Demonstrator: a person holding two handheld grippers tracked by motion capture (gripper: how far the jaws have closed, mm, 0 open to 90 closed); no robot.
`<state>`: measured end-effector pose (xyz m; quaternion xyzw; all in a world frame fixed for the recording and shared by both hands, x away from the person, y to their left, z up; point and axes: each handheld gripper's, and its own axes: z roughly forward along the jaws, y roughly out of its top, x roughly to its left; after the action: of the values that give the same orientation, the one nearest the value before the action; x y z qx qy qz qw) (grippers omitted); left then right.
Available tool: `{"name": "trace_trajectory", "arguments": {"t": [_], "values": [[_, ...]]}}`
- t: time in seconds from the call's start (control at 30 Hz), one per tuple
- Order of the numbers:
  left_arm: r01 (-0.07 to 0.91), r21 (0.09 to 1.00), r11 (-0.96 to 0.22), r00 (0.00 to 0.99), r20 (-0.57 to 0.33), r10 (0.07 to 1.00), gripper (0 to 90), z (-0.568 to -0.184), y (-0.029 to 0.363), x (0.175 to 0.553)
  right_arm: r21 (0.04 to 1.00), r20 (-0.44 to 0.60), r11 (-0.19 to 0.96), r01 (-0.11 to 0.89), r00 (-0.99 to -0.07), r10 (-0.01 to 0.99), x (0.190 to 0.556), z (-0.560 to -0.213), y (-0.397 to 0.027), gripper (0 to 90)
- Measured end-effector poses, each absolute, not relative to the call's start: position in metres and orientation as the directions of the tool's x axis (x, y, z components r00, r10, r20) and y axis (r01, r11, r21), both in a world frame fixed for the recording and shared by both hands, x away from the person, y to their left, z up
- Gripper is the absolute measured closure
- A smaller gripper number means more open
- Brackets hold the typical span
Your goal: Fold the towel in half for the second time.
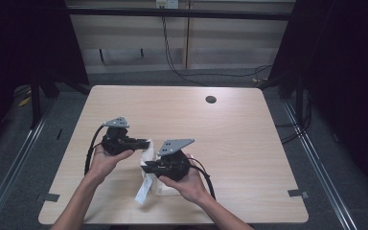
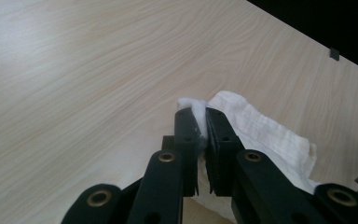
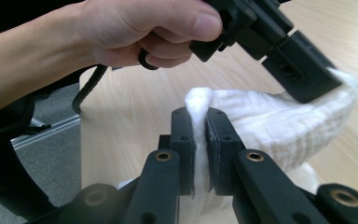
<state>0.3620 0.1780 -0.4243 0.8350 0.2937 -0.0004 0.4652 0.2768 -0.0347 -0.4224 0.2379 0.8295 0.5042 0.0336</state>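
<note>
Status: my left gripper (image 1: pixel 141 143) clamped on white cloth (image 1: pixel 147 152) edge; my right gripper (image 1: pixel 146 167) clamped on another edge. Cloth at lower centre of high view, partly lifted off desk (image 1: pixel 230 139), tail hanging. Grasp done; spreading or folding judged outstanding.

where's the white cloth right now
In the high view, the white woven cloth hangs low-centre over the light wooden table, pinched between the left tongs and right tongs.
</note>
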Motion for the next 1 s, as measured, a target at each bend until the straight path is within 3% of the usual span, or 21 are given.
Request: {"name": "trace_trajectory", "arguments": {"t": [0.57,1.0], "values": [[0.493,0.763,-0.419,0.841,-0.293,0.455,84.6,-0.434,0.136,0.366,0.838,0.145,0.403,0.367,-0.863,0.484,0.267,-0.422,-0.067,82.8],[0.493,0.729,-0.475,0.850,-0.289,0.440,84.5,-0.448,0.116,0.364,0.831,0.173,0.384,0.403,-0.842,0.510,0.259,-0.442,-0.087,82.6]]}}
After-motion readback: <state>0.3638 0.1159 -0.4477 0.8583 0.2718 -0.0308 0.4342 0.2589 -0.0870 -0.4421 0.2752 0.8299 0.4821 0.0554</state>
